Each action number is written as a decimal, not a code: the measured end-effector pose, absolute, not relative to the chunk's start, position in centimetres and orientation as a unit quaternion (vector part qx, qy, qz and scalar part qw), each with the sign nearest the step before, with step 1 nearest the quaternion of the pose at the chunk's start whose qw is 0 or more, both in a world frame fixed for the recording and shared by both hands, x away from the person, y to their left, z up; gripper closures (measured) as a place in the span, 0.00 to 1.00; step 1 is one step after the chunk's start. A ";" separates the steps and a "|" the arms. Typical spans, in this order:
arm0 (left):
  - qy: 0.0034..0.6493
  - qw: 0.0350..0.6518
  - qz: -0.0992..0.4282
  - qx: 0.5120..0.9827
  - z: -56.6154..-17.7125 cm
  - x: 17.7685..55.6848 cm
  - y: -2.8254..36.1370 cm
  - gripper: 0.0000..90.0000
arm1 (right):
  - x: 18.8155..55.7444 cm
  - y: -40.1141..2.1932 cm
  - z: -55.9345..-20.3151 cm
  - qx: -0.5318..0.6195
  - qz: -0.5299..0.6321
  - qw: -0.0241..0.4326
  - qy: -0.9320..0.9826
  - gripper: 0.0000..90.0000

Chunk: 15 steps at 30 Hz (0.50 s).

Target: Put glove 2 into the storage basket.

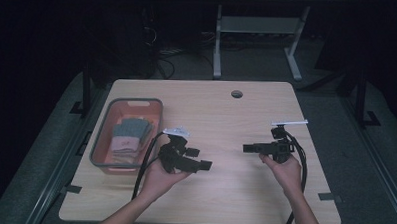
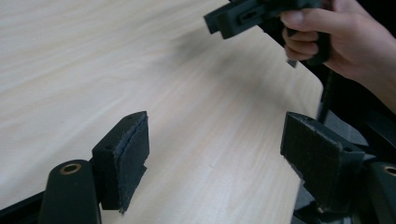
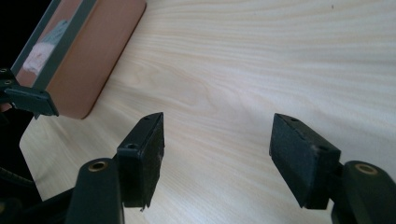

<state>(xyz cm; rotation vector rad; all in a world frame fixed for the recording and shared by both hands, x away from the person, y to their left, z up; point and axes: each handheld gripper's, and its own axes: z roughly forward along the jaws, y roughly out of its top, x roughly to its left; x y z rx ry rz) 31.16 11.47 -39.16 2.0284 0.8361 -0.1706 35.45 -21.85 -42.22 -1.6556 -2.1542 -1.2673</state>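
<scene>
The table [image 1: 226, 123] is the landmark. At its left edge sits the basket [image 1: 101, 138] with folded cloths [image 1: 130, 134] gathered inside. Nearer the middle, the left gripper [image 1: 200, 164] and right gripper [image 1: 249, 148] face each other — both spread, pinching nothing — probably idle.

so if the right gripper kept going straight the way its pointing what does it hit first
Probably the left gripper, which sits across the bare table from the right gripper. The orange basket lies farther along, off to the side. Depth is unclear, so it might meet the tabletop first.
</scene>
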 end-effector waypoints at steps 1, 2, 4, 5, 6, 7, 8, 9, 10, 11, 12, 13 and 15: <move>0.334 0.450 -0.070 0.825 -39.3 31.0 11.4 0.27 | 35.4 -22.0 -42.4 -0.549 -0.422 0.069 -0.718 0.39; 0.331 0.450 -0.068 0.827 -39.4 30.9 11.2 0.27 | 35.2 -22.1 -42.5 -0.550 -0.422 0.070 -0.717 0.39; 0.328 0.450 -0.070 0.828 -39.6 30.6 11.1 0.27 | 35.0 -22.4 -42.7 -0.552 -0.422 0.070 -0.716 0.39; 0.326 0.451 -0.072 0.828 -39.8 30.5 11.0 0.27 | 34.9 -22.5 -42.8 -0.551 -0.423 0.071 -0.716 0.39; 0.326 0.450 -0.072 0.828 -39.9 30.4 11.0 0.26 | 34.8 -22.6 -42.9 -0.550 -0.423 0.069 -0.717 0.39; 0.325 0.451 -0.073 0.828 -40.1 30.3 11.0 0.26 | 34.7 -22.8 -43.0 -0.549 -0.422 0.069 -0.718 0.39; 0.325 0.451 -0.073 0.828 -40.2 30.2 10.9 0.26 | 34.6 -22.9 -43.1 -0.550 -0.421 0.068 -0.718 0.39; 0.325 0.451 -0.075 0.828 -40.4 30.0 10.9 0.26 | 34.4 -23.0 -43.1 -0.550 -0.422 0.069 -0.717 0.39; 0.325 0.452 -0.073 0.828 -40.5 29.9 10.9 0.26 | 34.3 -23.2 -43.2 -0.553 -0.420 0.071 -0.716 0.39; 0.324 0.455 -0.072 0.826 -40.6 29.8 10.9 0.26 | 34.2 -23.3 -43.2 -0.553 -0.420 0.070 -0.716 0.38; 0.321 0.457 -0.070 0.827 -40.6 29.7 10.8 0.26 | 34.0 -23.5 -43.3 -0.553 -0.422 0.069 -0.716 0.38; 0.320 0.458 -0.071 0.827 -40.7 29.6 10.8 0.26 | 33.9 -23.6 -43.4 -0.553 -0.423 0.068 -0.715 0.38; 0.317 0.458 -0.072 0.827 -40.8 29.3 10.6 0.26 | 33.5 -23.9 -43.6 -0.554 -0.426 0.067 -0.712 0.38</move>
